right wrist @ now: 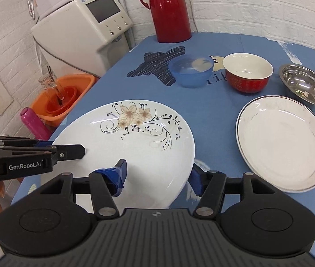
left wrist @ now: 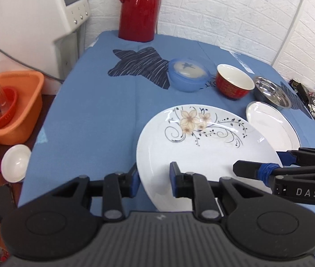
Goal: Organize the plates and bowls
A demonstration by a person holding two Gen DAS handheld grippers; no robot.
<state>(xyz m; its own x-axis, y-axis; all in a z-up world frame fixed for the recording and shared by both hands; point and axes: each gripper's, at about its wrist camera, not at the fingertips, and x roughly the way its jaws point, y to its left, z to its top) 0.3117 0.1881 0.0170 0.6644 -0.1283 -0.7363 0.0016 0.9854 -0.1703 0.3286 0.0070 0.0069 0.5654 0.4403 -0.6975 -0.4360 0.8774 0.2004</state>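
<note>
Both my grippers straddle the large white floral plate [left wrist: 202, 146]: left gripper [left wrist: 154, 178] fingers spread across its left rim, right gripper [right wrist: 157, 173] fingers spread across its right rim, neither clamped. Smaller white dark-rimmed plate [right wrist: 284, 142] sits right of the right fingers on the blue-clothed bench [right wrist: 213, 102].

A white brick wall [right wrist: 257, 4] is standing behind the blue-covered table [right wrist: 213, 102]; a white machine [right wrist: 86, 24] is standing left of the table.
</note>
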